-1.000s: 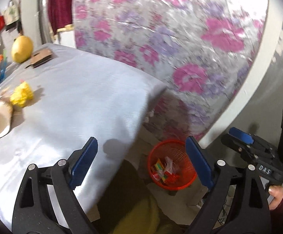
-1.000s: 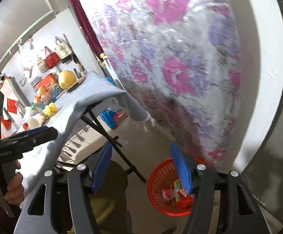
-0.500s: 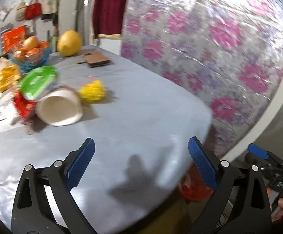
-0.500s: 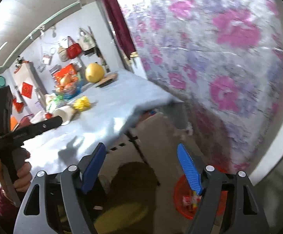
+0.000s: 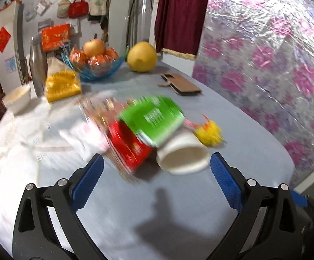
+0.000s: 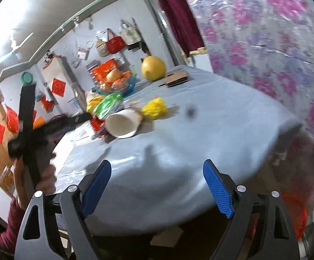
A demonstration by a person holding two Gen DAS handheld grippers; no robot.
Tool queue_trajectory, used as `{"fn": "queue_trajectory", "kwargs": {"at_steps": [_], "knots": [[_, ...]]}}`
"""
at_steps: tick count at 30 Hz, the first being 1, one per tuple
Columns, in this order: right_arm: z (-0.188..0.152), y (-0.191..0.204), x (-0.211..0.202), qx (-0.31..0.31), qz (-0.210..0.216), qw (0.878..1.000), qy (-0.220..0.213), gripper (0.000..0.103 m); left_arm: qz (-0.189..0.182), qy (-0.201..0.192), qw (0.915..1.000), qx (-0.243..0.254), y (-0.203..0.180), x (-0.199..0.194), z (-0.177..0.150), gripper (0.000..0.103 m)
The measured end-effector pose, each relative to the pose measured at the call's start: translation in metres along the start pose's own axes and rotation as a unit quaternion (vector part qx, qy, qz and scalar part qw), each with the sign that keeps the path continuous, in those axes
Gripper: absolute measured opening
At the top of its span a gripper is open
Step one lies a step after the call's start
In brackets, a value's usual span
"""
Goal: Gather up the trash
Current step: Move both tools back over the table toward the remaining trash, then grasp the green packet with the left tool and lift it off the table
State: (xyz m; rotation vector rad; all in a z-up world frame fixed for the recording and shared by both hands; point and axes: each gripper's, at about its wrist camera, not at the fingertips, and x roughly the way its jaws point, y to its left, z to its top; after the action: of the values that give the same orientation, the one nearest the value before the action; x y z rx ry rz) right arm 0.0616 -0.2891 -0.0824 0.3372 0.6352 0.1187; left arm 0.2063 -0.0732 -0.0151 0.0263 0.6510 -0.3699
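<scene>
**Two grippers spread and empty over the table; trash pile just ahead**

Two grippers in view, neither holding anything. Left gripper [image 5: 156, 173]: jaws spread wide above the pale blue tablecloth [image 5: 254, 134], nothing between the blue pads. Right gripper [image 6: 157, 186]: jaws likewise spread, held over the near table edge; orange-red mesh basket [image 6: 295, 214] shows partly below that edge at lower right, on the floor side, contents hidden.

Just beyond the left fingertips: white paper cup [image 5: 182, 157] on its side, mouth toward the camera. Touching it on the left, a red wrapper [image 5: 127, 144], blurred. A green packet [image 5: 151, 119] lies over both, print unreadable. Just right of the cup, a crumpled yellow wad [image 5: 209, 133] on the cloth.

Mid-table: brown card piece [image 5: 182, 83], lying flat, well apart from the pile. Yellow bag [image 5: 61, 84] at left, beside a steel flask [image 5: 36, 69].

Far edge: blue fruit bowl [image 5: 96, 70] with oranges and an apple; large yellow pomelo [image 5: 141, 56] just right of it.

Back wall: hanging bags [image 5: 78, 8].
</scene>
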Motion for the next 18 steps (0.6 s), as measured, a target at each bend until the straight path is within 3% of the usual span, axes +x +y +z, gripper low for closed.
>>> {"fn": "queue_trajectory", "kwargs": {"at_steps": [5,10,13,18], "knots": [[-0.012,0.012,0.006,-0.033,-0.024,0.999,-0.024,0.085,-0.002,-0.018,0.9994,0.029,-0.004,0.022,0.027,0.096],[-0.016,0.009,0.009,-0.041,-0.031,0.998,-0.037,0.085,-0.010,-0.008,0.9984,0.054,-0.016,0.060,0.044,0.096],[-0.017,0.003,0.012,-0.034,-0.023,0.999,-0.035,0.085,-0.007,0.006,0.9990,0.044,-0.011,0.079,0.046,0.096],[-0.020,0.002,0.013,-0.038,-0.021,0.999,-0.030,0.085,0.048,-0.002,0.9981,0.039,0.011,0.071,0.033,0.096]]}}
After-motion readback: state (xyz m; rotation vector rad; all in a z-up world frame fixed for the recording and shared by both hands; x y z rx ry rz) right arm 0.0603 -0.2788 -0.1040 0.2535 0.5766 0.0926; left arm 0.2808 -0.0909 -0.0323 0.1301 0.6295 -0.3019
